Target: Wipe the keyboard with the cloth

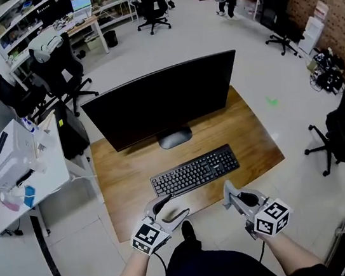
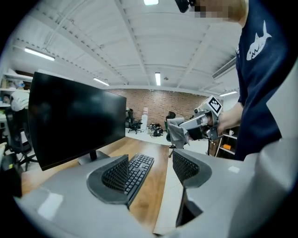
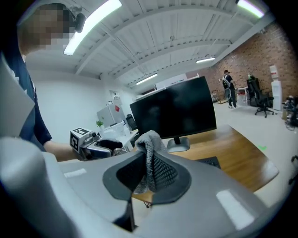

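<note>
A black keyboard (image 1: 194,171) lies on the wooden desk (image 1: 255,134), in front of a dark monitor (image 1: 160,100). My left gripper (image 1: 170,209) hovers at the desk's near edge, open and empty. In the left gripper view its jaws stand apart and the keyboard (image 2: 138,168) shows between them. My right gripper (image 1: 234,195) hangs just off the near edge, right of the left one, shut on a grey cloth (image 3: 149,155). The cloth (image 2: 176,133) droops from its jaws. Only a corner of the keyboard (image 3: 209,161) shows in the right gripper view.
The monitor's oval foot (image 1: 174,138) stands behind the keyboard. A white side table (image 1: 43,176) with a printer (image 1: 9,152) adjoins the desk's left side. Office chairs (image 1: 60,70) stand behind, and another chair (image 1: 342,134) at the right. The person's legs are below the desk edge.
</note>
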`<action>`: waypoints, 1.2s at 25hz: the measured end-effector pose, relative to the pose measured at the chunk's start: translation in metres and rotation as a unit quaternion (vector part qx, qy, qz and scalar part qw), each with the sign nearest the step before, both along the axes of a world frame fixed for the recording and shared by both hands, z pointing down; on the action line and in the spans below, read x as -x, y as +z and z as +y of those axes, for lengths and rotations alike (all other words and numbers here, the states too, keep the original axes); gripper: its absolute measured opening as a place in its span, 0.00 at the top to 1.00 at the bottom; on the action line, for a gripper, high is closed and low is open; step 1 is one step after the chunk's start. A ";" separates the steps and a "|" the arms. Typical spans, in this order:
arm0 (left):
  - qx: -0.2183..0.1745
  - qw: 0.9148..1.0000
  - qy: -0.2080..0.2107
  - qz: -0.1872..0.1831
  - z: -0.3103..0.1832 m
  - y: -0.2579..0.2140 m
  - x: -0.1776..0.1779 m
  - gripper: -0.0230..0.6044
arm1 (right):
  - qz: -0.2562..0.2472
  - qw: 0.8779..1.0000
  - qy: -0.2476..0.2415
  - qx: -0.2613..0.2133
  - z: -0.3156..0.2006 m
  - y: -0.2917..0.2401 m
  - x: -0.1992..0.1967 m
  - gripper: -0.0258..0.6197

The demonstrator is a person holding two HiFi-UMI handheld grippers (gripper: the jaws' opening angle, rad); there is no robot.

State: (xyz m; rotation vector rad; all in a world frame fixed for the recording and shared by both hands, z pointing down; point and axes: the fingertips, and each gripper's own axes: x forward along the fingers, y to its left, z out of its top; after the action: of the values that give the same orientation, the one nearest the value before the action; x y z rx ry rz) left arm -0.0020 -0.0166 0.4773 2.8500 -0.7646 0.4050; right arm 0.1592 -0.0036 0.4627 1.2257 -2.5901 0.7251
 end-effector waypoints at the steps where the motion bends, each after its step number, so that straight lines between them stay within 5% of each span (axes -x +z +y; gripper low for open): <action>1: -0.009 1.000 0.000 -0.002 0.012 -0.005 -0.005 0.50 | -0.006 1.000 -0.006 -0.007 0.013 -0.004 -0.001 0.91; 7: -0.036 0.999 -0.007 -0.005 0.100 -0.027 -0.041 0.50 | -0.031 0.998 -0.036 -0.047 0.103 -0.026 -0.017 0.91; 16: -0.044 0.999 0.018 -0.021 0.280 -0.050 -0.099 0.50 | -0.068 0.994 -0.069 -0.043 0.247 -0.043 -0.035 0.91; 30: -0.071 0.997 0.002 -0.002 0.383 -0.085 -0.062 0.50 | -0.092 0.992 -0.065 -0.052 0.352 -0.066 -0.002 0.91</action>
State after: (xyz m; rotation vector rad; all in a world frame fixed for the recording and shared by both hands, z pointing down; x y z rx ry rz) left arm 0.0599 0.3664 0.3920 2.9841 -0.8200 0.3698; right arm 0.1607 0.3479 0.3963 1.0507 -2.8592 0.7157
